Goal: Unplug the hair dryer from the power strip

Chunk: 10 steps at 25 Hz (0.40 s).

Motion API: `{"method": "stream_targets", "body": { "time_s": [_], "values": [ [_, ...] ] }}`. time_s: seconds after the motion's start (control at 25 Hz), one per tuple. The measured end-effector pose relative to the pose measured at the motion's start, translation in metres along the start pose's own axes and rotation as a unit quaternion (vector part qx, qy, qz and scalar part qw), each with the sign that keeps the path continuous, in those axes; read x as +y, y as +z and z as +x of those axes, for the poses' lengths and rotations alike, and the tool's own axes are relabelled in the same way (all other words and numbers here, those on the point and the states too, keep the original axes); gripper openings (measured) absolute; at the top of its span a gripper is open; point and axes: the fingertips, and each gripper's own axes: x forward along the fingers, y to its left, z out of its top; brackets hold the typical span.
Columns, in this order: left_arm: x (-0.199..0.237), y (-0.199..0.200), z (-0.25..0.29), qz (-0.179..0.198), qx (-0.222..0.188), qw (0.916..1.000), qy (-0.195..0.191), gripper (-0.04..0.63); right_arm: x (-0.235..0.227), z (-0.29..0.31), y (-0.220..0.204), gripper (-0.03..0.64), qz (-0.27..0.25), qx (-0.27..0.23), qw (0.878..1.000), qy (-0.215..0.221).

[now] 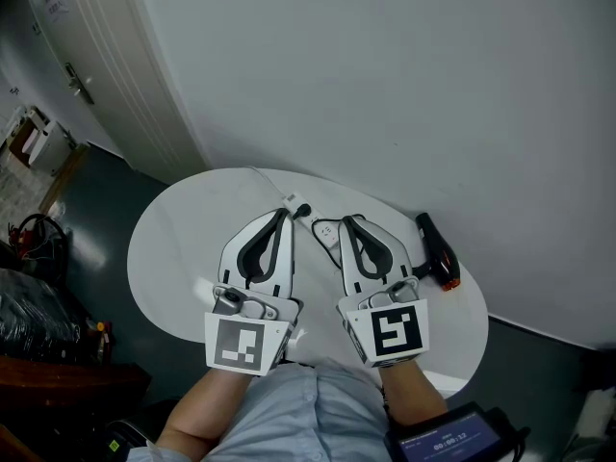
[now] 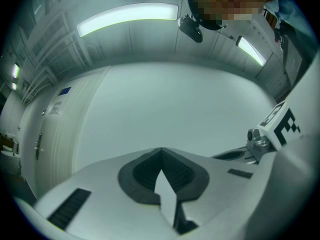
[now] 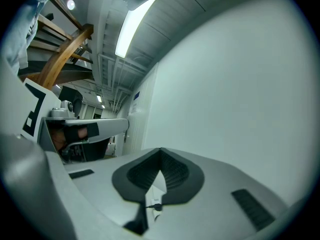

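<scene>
The black hair dryer with an orange end lies at the right edge of the round white table. A white power strip lies between my two grippers, with a dark plug and thin cord just beyond it. My left gripper is shut and empty, its tips near the plug. My right gripper is also shut and empty, right of the strip. In the left gripper view the jaws meet over bare table. In the right gripper view the jaws meet, with a white piece and a small black plug below them.
A plain white wall rises right behind the table. White closet doors stand at the left, with dark floor and clutter beyond the table's left edge. A device with a screen sits at the person's right hip.
</scene>
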Motion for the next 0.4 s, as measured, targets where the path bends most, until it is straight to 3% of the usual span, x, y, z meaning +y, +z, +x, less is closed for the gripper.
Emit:
{"method": "stream_targets", "body": {
  "time_s": [0.4],
  "values": [
    [0.0, -0.0007, -0.0023, 0.011, 0.004, 0.9999, -0.008, -0.002, 0.0022, -0.0013, 0.0006, 0.0, -0.003, 0.002, 1.0, -0.002]
  ]
}}
